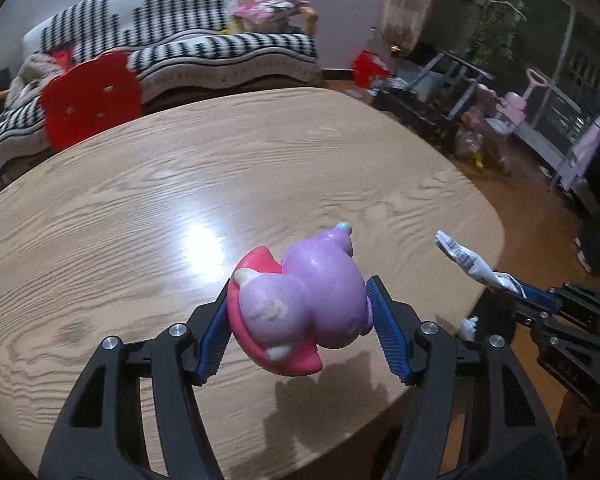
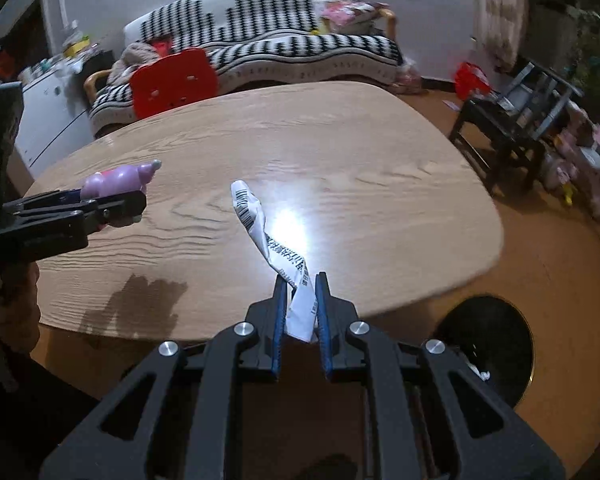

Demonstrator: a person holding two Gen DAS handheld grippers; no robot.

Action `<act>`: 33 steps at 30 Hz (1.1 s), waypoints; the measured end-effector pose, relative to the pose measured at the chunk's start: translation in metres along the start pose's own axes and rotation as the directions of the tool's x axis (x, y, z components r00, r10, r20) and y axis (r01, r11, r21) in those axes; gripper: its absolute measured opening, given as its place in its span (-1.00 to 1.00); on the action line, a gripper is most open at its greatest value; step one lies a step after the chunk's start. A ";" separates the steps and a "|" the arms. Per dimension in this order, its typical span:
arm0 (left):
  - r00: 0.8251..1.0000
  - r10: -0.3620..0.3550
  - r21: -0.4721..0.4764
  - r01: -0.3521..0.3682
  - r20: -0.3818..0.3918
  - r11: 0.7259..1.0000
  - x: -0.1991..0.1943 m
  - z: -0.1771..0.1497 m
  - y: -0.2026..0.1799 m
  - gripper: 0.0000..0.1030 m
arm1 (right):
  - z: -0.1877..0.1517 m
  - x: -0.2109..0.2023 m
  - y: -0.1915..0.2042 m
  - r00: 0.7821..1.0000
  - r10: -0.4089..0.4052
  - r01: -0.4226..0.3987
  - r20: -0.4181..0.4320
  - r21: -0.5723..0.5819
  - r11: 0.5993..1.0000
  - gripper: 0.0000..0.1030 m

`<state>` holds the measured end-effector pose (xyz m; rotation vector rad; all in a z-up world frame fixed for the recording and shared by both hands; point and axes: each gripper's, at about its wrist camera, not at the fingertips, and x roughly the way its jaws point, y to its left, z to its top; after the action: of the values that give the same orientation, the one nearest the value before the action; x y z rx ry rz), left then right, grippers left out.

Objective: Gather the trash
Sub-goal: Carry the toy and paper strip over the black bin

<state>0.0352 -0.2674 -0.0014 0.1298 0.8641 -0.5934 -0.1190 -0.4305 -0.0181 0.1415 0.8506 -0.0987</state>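
My left gripper [image 1: 298, 292] is shut on a purple and pink squishy toy [image 1: 300, 304] and holds it above the wooden table [image 1: 180, 184]. The toy also shows in the right wrist view [image 2: 118, 182], at the left, in the left gripper [image 2: 134, 204]. My right gripper [image 2: 300, 280] is shut on a twisted white paper wrapper [image 2: 276, 252] with printed barcodes, held over the table's near edge [image 2: 340, 200]. In the left wrist view the wrapper [image 1: 470, 262] sticks out of the right gripper [image 1: 518, 290] beyond the table's right edge.
A black round bin [image 2: 496, 344] stands on the floor below the table's right corner, with a white scrap inside. A red chair back [image 1: 90, 98] and a striped sofa [image 1: 204, 48] lie behind the table. A dark stool [image 2: 500, 136] and toys stand at the right.
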 end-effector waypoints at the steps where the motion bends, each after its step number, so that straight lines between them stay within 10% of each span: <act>1: 1.000 -0.013 0.011 0.013 0.001 1.000 0.002 0.001 -0.008 0.22 | -0.002 -0.002 -0.009 1.000 -0.008 0.008 -0.001 0.015 1.000 -0.71; 9: 0.981 -0.190 0.154 0.193 -0.037 0.969 0.028 -0.013 -0.114 0.22 | -0.037 -0.035 -0.109 0.993 -0.115 0.114 -0.007 0.189 0.975 -0.71; 18: 0.912 -0.377 0.280 0.408 -0.160 0.869 0.064 -0.046 -0.228 0.22 | -0.088 -0.052 -0.206 0.980 -0.174 0.196 -0.093 0.382 0.903 -0.71; 33: 0.899 -0.375 0.272 0.427 -0.225 0.862 0.129 -0.048 -0.277 0.36 | -0.093 -0.032 -0.252 0.972 -0.181 0.230 -0.148 0.468 0.853 -0.70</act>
<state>-0.0828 -0.5378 -0.0941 0.2963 0.9594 -1.1307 -0.2450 -0.6624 -0.0765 0.5306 0.9257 -0.5136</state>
